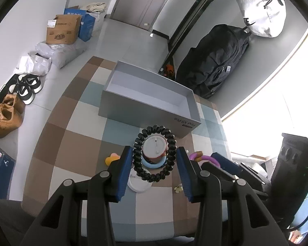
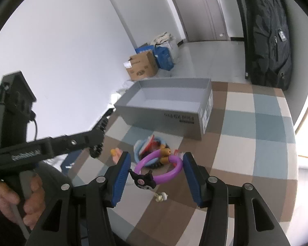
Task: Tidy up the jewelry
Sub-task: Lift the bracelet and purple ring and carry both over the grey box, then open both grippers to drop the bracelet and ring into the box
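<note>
Blue-padded fingers of the left gripper [image 1: 154, 165] fill the foreground of its view, clamped on one black spiral bracelet [image 1: 155, 153] that hangs between the pads. One grey box [image 1: 147, 110] sits open at 12 o'clock on the checked tablecloth [image 1: 71, 143]. Below the bracelet lie one white round lid [image 1: 138, 183], one pale-blue ring [image 1: 154, 163] and a white-topped round piece, stacked so their edges are hard to separate. One yellow-pink trinket [image 1: 112, 158] shows at 9 o'clock, one tiny flower piece [image 1: 178, 188] at 4 o'clock. The right gripper [image 2: 156, 173] pinches one purple ring [image 2: 160, 169] bearing a black cartoon charm [image 2: 142, 181]; its far side touches the right pad. One hand [image 2: 18, 201], cut off at the frame edge, grips the left tool's handle, angled downward.
</note>
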Demonstrator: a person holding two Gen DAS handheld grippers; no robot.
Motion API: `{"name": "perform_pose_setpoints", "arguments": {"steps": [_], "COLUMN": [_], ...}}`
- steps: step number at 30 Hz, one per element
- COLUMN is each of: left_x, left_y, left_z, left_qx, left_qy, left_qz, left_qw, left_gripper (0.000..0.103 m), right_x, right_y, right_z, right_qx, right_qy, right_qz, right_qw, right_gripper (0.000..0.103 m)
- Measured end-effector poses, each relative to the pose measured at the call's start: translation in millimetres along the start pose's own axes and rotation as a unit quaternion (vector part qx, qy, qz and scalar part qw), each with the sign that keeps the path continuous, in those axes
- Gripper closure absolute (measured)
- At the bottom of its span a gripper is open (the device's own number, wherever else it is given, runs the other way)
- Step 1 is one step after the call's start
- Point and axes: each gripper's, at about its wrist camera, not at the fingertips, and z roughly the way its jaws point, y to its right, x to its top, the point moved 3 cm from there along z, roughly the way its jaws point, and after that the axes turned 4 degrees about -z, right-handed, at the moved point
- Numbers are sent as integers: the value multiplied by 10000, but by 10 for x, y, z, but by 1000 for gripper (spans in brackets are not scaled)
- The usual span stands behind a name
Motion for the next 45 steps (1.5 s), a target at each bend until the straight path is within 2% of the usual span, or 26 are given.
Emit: {"name": "perform_pose_setpoints", "arguments": {"steps": [7, 10, 17, 22, 33, 41, 45], "left_x": [244, 389, 701, 817, 862, 883, 937], "left_y": [96, 129, 159, 81, -38, -12, -40], "left_z": [-10, 11, 207, 471, 771, 830, 866], "left_qx": [15, 35, 135, 173, 223, 229, 75], "left_qy": [123, 175, 146, -14, -237, -361, -424], "left_qz": [17, -14, 130, 137, 72, 149, -32], "left_qw": [9999, 9998, 9997, 9998, 9994, 9990, 9991], "left_gripper": [65, 65, 65, 65, 65, 65, 57], "right_x": [277, 448, 851, 1038, 1085, 1078, 1096], "right_y": [76, 140, 248, 315, 562, 651, 714], "right_z": [-188, -209, -48, 247, 738, 802, 835], "right_qx": [158, 89, 171, 319, 464, 549, 574], "right_qy": [295, 338, 414, 359, 140, 99, 79], "right_qz": [107, 153, 195, 262, 613, 781, 903], "right_qw": [9994, 9993, 9988, 9985, 9969, 9954, 9942], "right_gripper": [52, 52, 52, 52, 52, 51, 49]}}
